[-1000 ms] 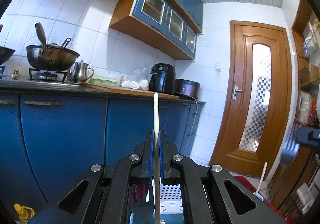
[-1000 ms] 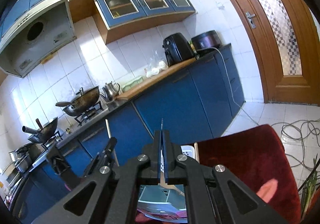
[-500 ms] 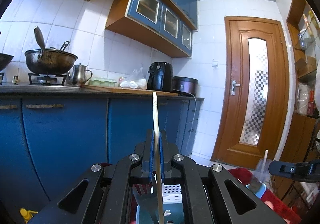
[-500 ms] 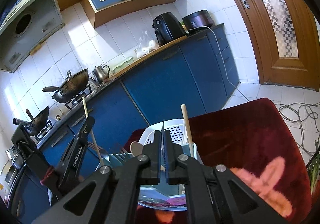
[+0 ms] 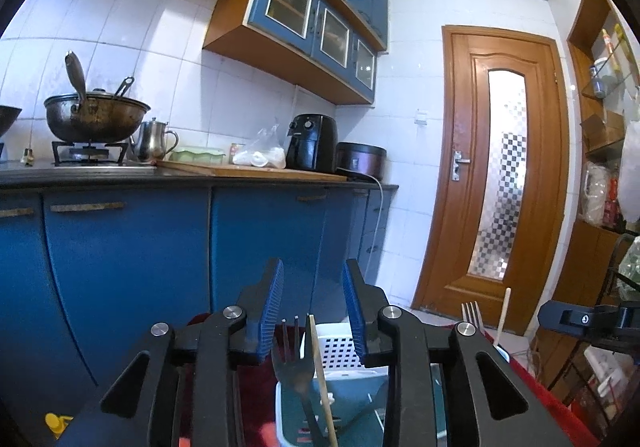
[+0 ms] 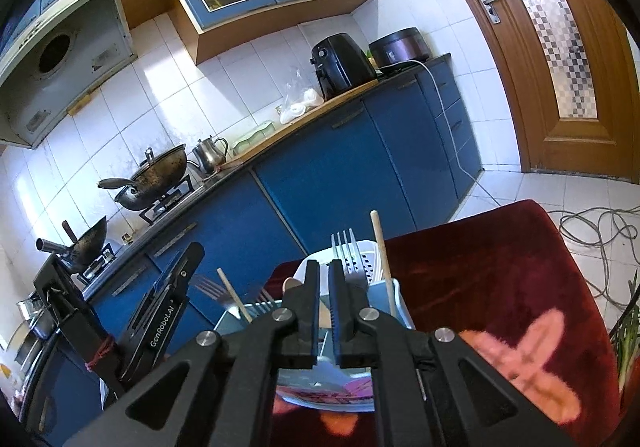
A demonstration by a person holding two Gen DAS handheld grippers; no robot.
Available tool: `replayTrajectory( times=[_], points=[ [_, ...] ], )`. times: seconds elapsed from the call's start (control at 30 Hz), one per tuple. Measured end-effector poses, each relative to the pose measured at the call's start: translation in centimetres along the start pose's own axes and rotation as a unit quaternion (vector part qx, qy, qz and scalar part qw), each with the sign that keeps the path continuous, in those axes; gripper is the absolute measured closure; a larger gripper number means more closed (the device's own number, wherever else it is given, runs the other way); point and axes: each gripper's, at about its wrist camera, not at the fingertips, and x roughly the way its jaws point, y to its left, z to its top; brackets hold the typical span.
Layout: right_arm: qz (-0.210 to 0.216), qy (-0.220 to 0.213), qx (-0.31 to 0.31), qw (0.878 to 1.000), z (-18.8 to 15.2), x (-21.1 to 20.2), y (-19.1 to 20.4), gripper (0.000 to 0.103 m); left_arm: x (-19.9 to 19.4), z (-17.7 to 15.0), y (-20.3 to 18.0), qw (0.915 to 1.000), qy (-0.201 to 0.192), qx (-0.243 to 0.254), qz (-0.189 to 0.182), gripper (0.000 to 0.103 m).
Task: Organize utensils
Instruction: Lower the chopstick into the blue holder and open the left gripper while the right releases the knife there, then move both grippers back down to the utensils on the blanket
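Left wrist view: the left claw (image 5: 312,307) stands with its blue-ribbed jaws apart and opening; a wooden chopstick (image 5: 320,371) rises between them, touching neither pad. At 6 o'clock below the claw sits the utensil caddy (image 5: 344,387), a pale blue box with a white perforated back wall, and in it a dark fork (image 5: 296,363) leans just beside the chopstick at its 9 o'clock side. At 3 o'clock a second fork (image 5: 472,313) and a second wooden stick (image 5: 503,311) stand upright near the black body of the right claw (image 5: 588,321). Behind, at 12 o'clock, blue cabinets (image 5: 128,247) carry a dark surface (image 5: 180,181) with a wok (image 5: 94,115), a steel kettle (image 5: 154,141) and a black air fryer (image 5: 310,143); a wooden door (image 5: 500,175) stands at 2 o'clock.

Right wrist view: the right claw (image 6: 323,301) has its jaws almost together; whether anything is pinched between them cannot be told. Directly beyond it, at 12 o'clock, the caddy (image 6: 372,259) rests on a dark red cloth (image 6: 480,279), with a fork (image 6: 346,251) and a stick (image 6: 380,243) upright at its far end. At 9 o'clock the left claw (image 6: 176,287) hangs over the caddy's near compartment, the chopstick (image 6: 234,297) and forks (image 6: 212,287) beside it.
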Motion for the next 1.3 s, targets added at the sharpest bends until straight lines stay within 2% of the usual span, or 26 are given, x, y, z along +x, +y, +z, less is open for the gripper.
replayTrajectory(
  times=[0.17, 0.5, 0.83, 1.3],
  points=[
    [0.003, 0.008, 0.009, 1.0, -0.5, -1.1, 0.3, 0.086, -1.5, 0.4, -0.1, 0.9998, 0.02, 0.004, -0.007, 0.071],
    [-0.003, 0.022, 0.01, 1.0, -2.2, -3.8, 1.2, 0.086, -5.9, 1.3, -0.4, 0.9982, 0.053, 0.017, -0.023, 0.071],
    [-0.004, 0.046, 0.008, 0.999, -4.3, -6.1, 2.2, 0.081, -9.6, 1.4, -0.6, 0.9942, 0.1, 0.023, -0.032, 0.071],
    [-0.014, 0.084, 0.011, 0.996, -7.9, -6.8, 2.1, 0.077, -11.9, -1.0, -0.7, 0.9829, 0.177, 0.027, -0.044, 0.071]
  ],
)
